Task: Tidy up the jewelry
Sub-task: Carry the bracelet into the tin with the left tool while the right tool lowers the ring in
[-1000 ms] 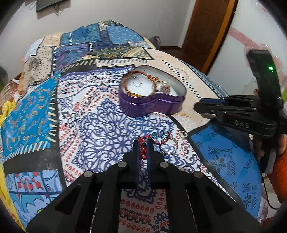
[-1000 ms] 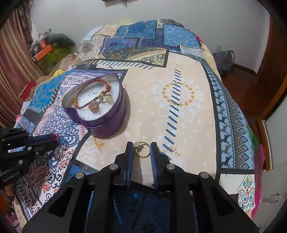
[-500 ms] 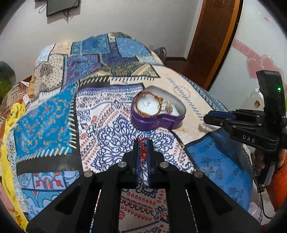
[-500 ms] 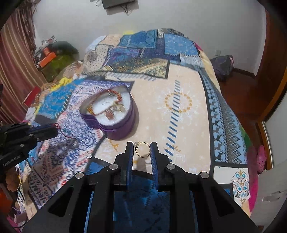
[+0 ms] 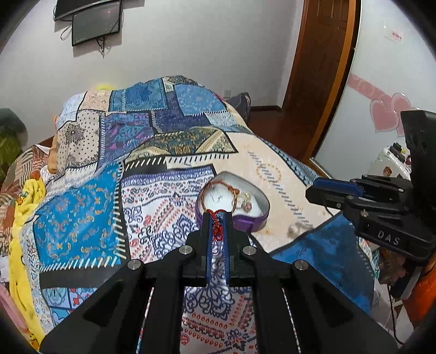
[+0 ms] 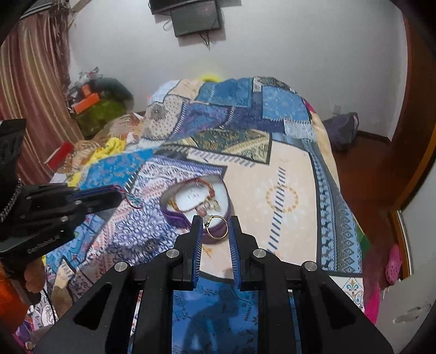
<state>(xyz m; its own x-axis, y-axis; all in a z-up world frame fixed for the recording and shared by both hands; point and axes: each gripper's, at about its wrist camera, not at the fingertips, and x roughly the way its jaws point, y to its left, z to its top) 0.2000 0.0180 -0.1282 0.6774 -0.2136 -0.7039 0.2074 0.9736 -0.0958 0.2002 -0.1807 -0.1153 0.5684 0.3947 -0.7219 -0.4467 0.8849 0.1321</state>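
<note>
A purple heart-shaped tin (image 5: 256, 222) (image 6: 174, 217) with a white lining sits on the patchwork bedspread and holds a red-gold bracelet (image 5: 222, 185) and other small jewelry. My left gripper (image 5: 217, 217) is shut on a red cord bracelet (image 5: 217, 226), held in the air short of the tin; the bracelet dangles from the fingertips in the right wrist view (image 6: 133, 200). My right gripper (image 6: 215, 222) is shut on a gold ring (image 6: 216, 227), held above the tin's near edge.
The patchwork bedspread (image 5: 81, 204) covers the whole bed. A wooden door (image 5: 321, 68) and bare floor lie to the right. Clutter and a striped curtain (image 6: 32, 95) stand left of the bed. A screen (image 6: 196, 16) hangs on the far wall.
Both grippers have risen well off the bedspread, each carrying its piece, and moved toward the tin. The blue-bead piece and silver ring left on the bed are no longer seen.
</note>
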